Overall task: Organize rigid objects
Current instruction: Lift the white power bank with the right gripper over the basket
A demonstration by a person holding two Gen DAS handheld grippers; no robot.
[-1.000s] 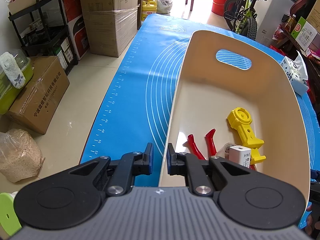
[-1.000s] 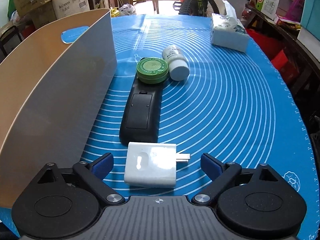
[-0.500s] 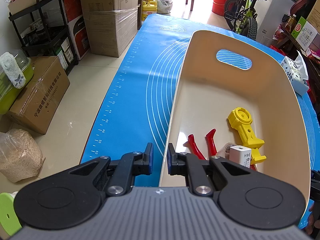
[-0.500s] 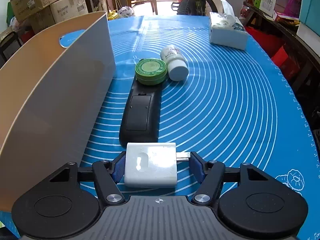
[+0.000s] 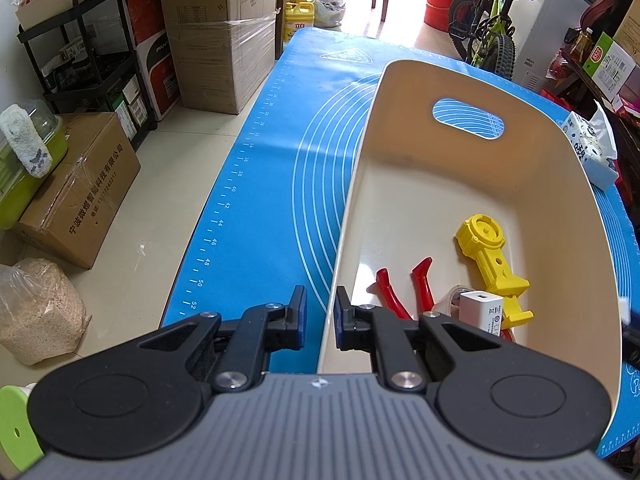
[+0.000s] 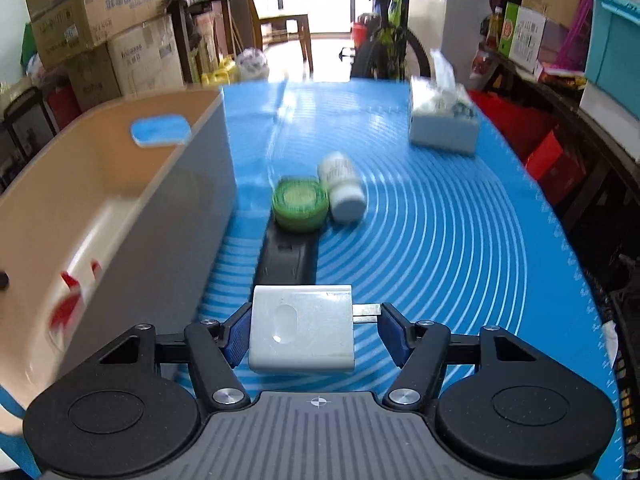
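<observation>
My right gripper (image 6: pixel 315 328) is shut on a white charger block (image 6: pixel 302 332), pads on its left side and on its plug prongs, and holds it just above the blue mat (image 6: pixel 460 240). Beyond it lie a black remote (image 6: pixel 288 256), a green tin (image 6: pixel 299 208) and a white bottle (image 6: pixel 344 188). My left gripper (image 5: pixel 320 316) is shut on the near wall of the cream bin (image 5: pixel 460 184), one finger inside and one outside. In the bin lie red-handled pliers (image 5: pixel 400 288), a yellow tool (image 5: pixel 492 260) and a small white charger (image 5: pixel 480 312).
A tissue box (image 6: pixel 442 120) stands at the far right of the mat. The bin wall (image 6: pixel 192 200) rises close on the left of the held charger. Cardboard boxes (image 5: pixel 224 32), a black shelf (image 5: pixel 92 60) and a bicycle (image 5: pixel 488 28) surround the table.
The right jaws closed on the white charger and lifted it off the mat, the view tipping up. The left gripper and the bin have not moved.
</observation>
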